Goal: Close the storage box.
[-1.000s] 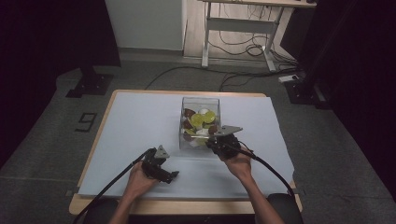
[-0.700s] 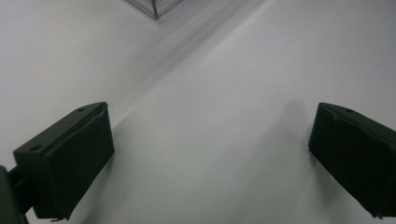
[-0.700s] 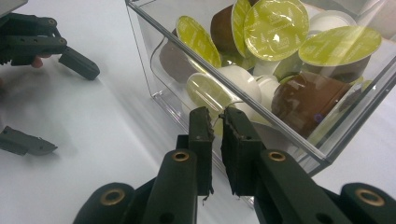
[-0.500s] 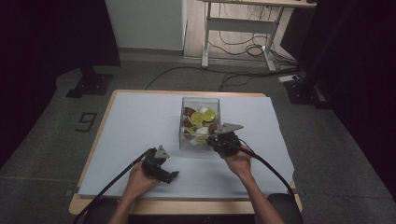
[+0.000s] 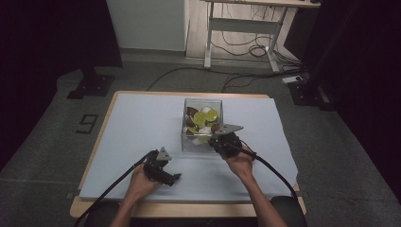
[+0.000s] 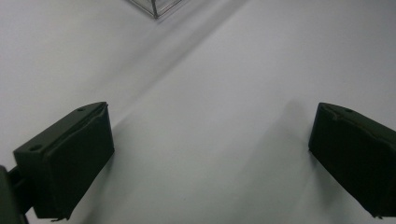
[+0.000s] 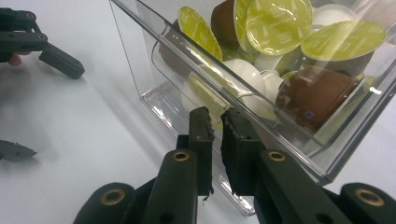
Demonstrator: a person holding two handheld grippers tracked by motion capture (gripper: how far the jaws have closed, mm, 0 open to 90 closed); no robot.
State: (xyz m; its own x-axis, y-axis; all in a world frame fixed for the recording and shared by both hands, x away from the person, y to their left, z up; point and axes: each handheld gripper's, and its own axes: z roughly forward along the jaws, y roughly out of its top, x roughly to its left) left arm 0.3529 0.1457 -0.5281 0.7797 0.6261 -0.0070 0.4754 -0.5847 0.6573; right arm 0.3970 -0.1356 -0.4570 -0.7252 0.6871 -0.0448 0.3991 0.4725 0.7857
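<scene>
A clear, square-walled plastic box (image 5: 202,124) stands upright on the pale sheet at the table's middle. It is open-topped and heaped with round coffee capsules (image 7: 280,51): lime-green foil lids, brown cups and white ones, lying tilted at all angles.

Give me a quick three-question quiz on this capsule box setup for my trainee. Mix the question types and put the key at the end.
1. True or false: the left claw is wide open, with only white table cover between its jaws.
2. Which claw is right up against the clear box? A) the left one B) the right claw C) both
3. Fill in: the capsules in the box have yellow-green lids, and their bodies are brown or ____.

Key: 1 true; 2 B; 3 white.
</scene>
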